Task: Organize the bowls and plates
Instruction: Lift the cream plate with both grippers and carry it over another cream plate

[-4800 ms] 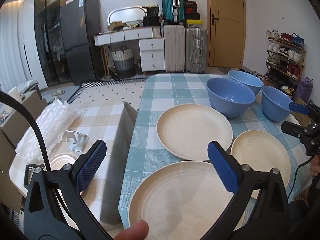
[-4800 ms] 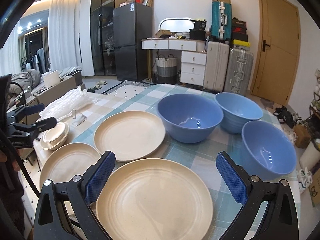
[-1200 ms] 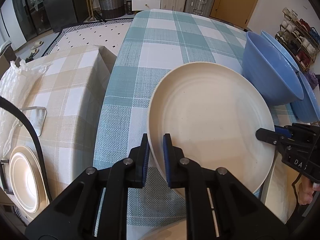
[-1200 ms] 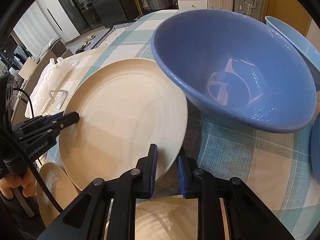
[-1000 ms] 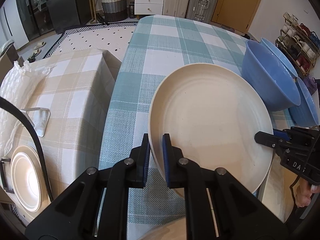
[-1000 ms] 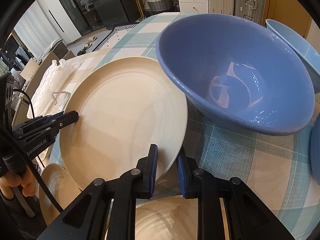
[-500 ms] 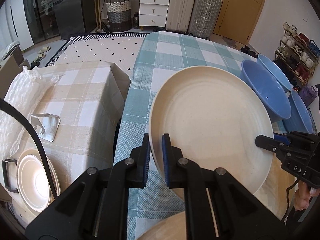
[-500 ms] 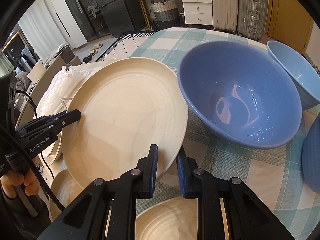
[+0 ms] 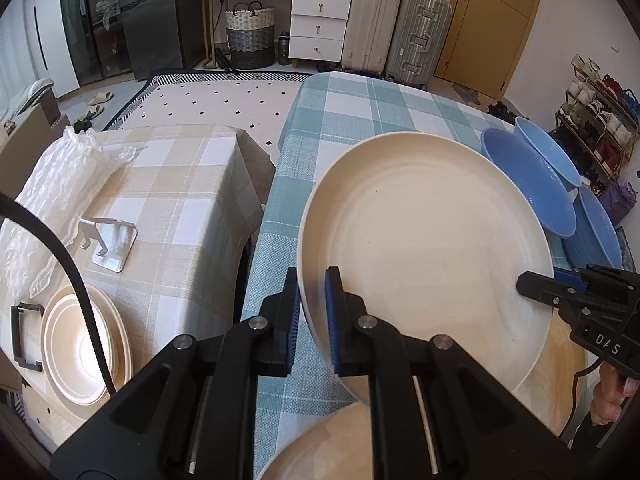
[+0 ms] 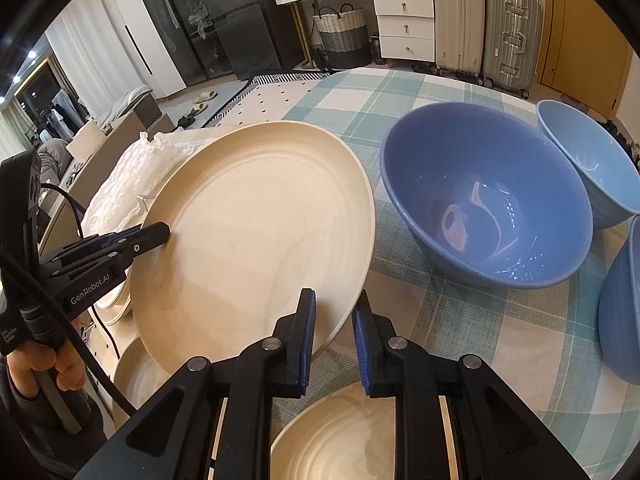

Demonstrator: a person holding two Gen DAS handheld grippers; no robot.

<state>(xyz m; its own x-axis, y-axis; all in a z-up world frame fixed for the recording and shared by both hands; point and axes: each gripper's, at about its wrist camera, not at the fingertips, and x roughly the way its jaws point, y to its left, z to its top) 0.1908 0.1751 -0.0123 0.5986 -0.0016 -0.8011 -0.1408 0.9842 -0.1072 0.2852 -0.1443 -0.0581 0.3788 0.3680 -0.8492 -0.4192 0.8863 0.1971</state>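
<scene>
A large cream plate (image 9: 424, 240) is held in the air above the teal checked table (image 9: 360, 112), gripped on opposite rims by both grippers. My left gripper (image 9: 310, 312) is shut on its near left rim. My right gripper (image 10: 332, 332) is shut on the plate's (image 10: 256, 240) opposite rim and shows in the left wrist view (image 9: 536, 284). Three blue bowls stand on the table: a big one (image 10: 484, 196), one behind it (image 10: 588, 160), one at the right edge (image 10: 620, 312). Two more cream plates lie below, one (image 10: 340, 440) and another (image 9: 328, 448).
A lower side table with a beige checked cloth (image 9: 172, 200) stands to the left. It carries a stack of small cream dishes (image 9: 80, 344), a metal stand (image 9: 110, 242) and bubble wrap (image 9: 52, 184). Suitcases, drawers and a shoe rack stand behind.
Both grippers have lifted the large cream plate higher off the table and drawn it back toward me. The bowls have not moved.
</scene>
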